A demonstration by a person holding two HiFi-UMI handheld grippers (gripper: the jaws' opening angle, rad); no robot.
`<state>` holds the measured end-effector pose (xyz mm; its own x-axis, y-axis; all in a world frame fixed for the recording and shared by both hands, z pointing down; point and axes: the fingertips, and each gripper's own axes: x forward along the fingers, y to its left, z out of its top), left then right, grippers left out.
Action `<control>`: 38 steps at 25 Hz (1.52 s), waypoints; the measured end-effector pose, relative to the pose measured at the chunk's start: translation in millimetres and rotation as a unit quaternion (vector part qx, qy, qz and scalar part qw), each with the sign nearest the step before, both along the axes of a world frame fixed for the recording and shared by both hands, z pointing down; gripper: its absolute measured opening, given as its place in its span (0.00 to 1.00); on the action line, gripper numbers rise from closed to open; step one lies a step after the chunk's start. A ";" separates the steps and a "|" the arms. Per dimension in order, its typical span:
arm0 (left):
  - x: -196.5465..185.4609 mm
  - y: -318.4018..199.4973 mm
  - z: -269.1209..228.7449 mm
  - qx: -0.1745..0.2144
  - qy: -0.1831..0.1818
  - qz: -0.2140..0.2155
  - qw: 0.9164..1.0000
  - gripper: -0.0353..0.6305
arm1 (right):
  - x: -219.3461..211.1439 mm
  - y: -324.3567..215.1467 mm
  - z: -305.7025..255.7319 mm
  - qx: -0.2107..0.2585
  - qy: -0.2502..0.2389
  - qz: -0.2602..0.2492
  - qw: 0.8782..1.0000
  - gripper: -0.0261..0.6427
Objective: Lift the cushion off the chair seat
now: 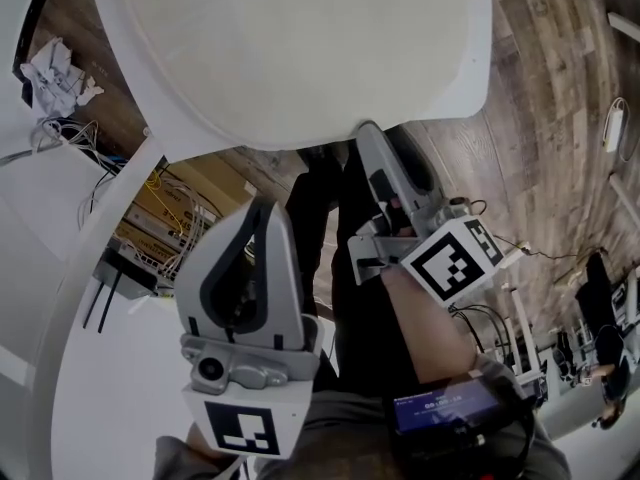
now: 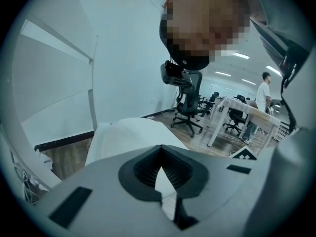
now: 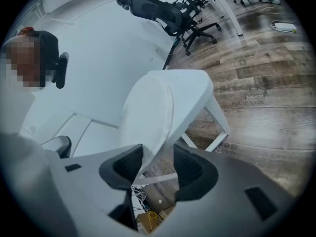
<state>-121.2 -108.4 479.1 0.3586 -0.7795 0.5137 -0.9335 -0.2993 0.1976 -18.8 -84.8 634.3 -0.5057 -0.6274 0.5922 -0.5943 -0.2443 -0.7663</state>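
Looking down from the head view, both grippers are angled down at the chair [image 1: 440,103]; the left gripper [image 1: 266,208] hangs a bit short of the seat's near edge, fingers pinched together at the tips with nothing in them; the right gripper [image 1: 368,133] is rolled over so its marker cube sits tilted, bare forearm [image 1: 430,338] behind it, tips right up at the seat edge.

In the right gripper view its jaws are spread, and the seat's near corner lines up in the gap; can't tell if the pads actually touch it, they don't look clamped.

The cushion [image 1: 280,48] is flat on the seat, covering nearly all of it, only a thin white rim showing round it.

Room-wise: open wood-plank floor [image 1: 540,88] to the right; the left is tighter, a white curved surface [image 1: 60,368] and a tangle of cables [image 1: 165,218] under it.

Cushion looks cream, soft, rounded corners; chair is smooth hard white; gripper pads are dark and ribbed.
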 end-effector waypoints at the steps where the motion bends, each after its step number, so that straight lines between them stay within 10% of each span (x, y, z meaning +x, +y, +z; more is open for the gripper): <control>1: -0.7 1.2 0.1 -0.001 0.000 -0.001 1.000 0.06 | 0.6 3.1 1.9 -0.007 0.002 -0.001 1.000 0.35; 7: 4.9 7.6 4.5 -0.011 0.006 0.003 1.000 0.06 | 18.2 31.6 12.5 -0.025 0.030 -0.006 0.999 0.25; 10: 10.0 10.8 5.6 -0.015 0.010 0.007 1.000 0.06 | 14.0 17.7 -14.4 0.044 0.048 -0.031 0.997 0.22; 15: 11.6 5.5 -2.5 -0.009 0.009 0.005 1.000 0.06 | -18.3 -16.8 -45.5 0.155 0.180 -0.177 0.955 0.06; 23: -11.7 -5.8 -7.2 0.003 0.001 -0.019 1.000 0.06 | -34.4 -43.4 -23.7 0.133 0.260 -0.238 0.926 0.05; 36: 7.1 9.7 -4.5 -0.012 0.010 -0.001 1.000 0.06 | -6.2 -11.9 -27.2 0.126 0.245 -0.205 0.939 0.05; 38: 10.2 11.5 -4.8 -0.013 0.010 0.004 1.000 0.06 | 2.5 -4.7 -29.4 0.120 0.227 -0.180 0.950 0.20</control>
<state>-111.0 -96.9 474.3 0.3758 -0.7627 0.5264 -0.9266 -0.3019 0.2241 -16.3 -89.5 604.9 -0.4405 -0.6061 0.6623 -0.8882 0.1868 -0.4198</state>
